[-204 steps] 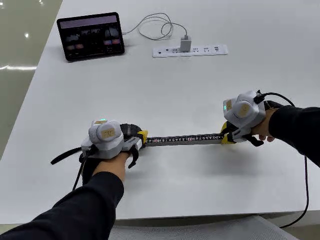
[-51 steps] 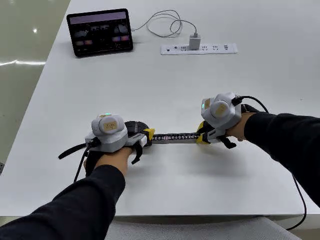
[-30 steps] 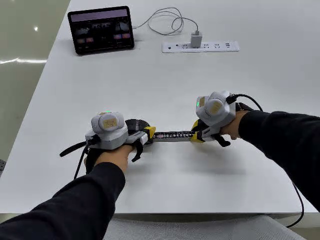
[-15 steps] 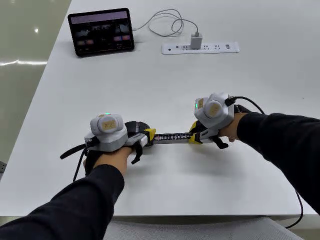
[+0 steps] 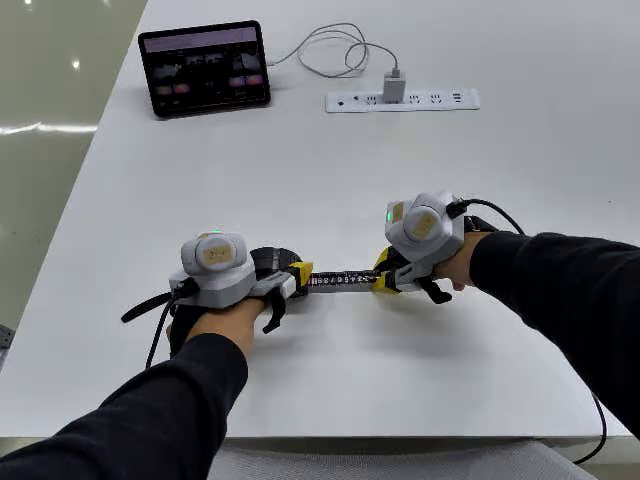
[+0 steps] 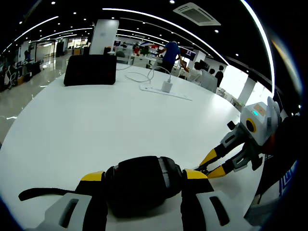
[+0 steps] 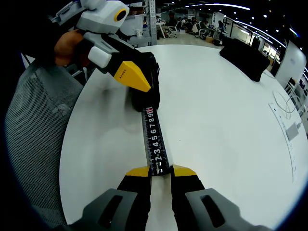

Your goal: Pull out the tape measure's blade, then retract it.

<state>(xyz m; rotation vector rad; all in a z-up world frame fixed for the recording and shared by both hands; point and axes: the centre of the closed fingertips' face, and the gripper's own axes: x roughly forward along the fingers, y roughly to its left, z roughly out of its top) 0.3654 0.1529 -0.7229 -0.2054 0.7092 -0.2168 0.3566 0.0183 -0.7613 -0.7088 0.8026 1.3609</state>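
Observation:
The black tape measure case (image 5: 272, 264) rests on the white table, with my left gripper (image 5: 290, 280) shut on it; in the left gripper view the case (image 6: 140, 184) sits between the yellow-tipped fingers (image 6: 92, 177). A short length of blade (image 5: 341, 279) runs rightward from the case to my right gripper (image 5: 382, 283), which is shut on the blade's end. In the right gripper view the blade (image 7: 154, 144) shows numbers up to about nine, leading from the pinching fingertips (image 7: 138, 171) to the case (image 7: 146, 94). The right gripper (image 6: 214, 165) also appears in the left gripper view.
A dark tablet (image 5: 205, 68) stands at the far left of the table. A white power strip (image 5: 402, 100) with a charger and coiled cable (image 5: 335, 48) lies at the back. The table's near edge (image 5: 400, 437) runs just below my arms, and a mesh chair (image 7: 36, 120) sits beyond.
My right gripper has moved left toward the case, still holding the blade's end, so the exposed blade has become much shorter. The left gripper has kept its hold on the case.

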